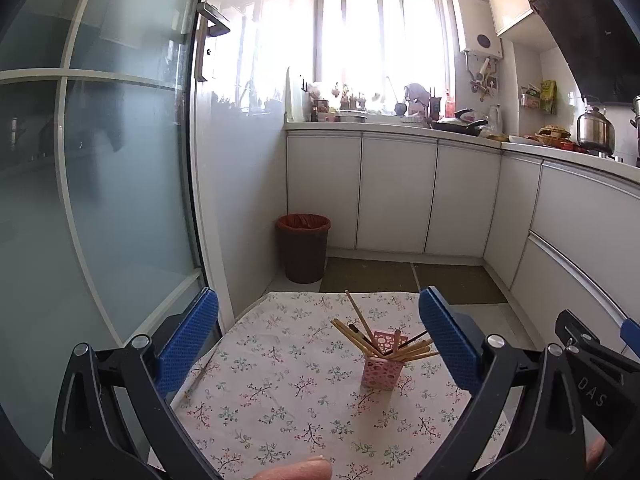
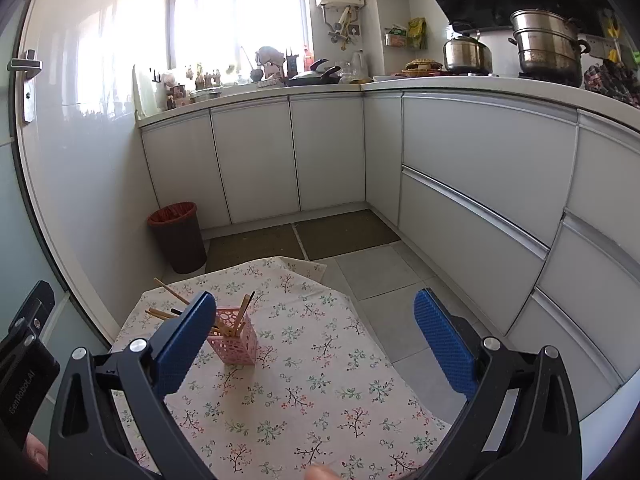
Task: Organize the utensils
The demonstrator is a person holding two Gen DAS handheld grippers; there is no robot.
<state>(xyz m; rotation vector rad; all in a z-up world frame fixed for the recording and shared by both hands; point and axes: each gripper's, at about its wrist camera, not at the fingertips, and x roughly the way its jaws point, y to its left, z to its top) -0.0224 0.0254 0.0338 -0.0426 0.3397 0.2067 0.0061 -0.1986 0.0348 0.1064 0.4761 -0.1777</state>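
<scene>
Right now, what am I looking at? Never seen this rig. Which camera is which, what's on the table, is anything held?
No robot here: a person holds a two-finger tool in each hand. Each picture comes from a wide-angle camera on one tool, looking forward along its blue fingers. The first shows the left gripper, the second the right gripper. Both are open and hold nothing. Below them is a small table with a flowered tablecloth. On it stands a pink holder full of chopsticks. Nothing else lies on the cloth. Behind are kitchen cabinets and a brown bin on the floor.
</scene>
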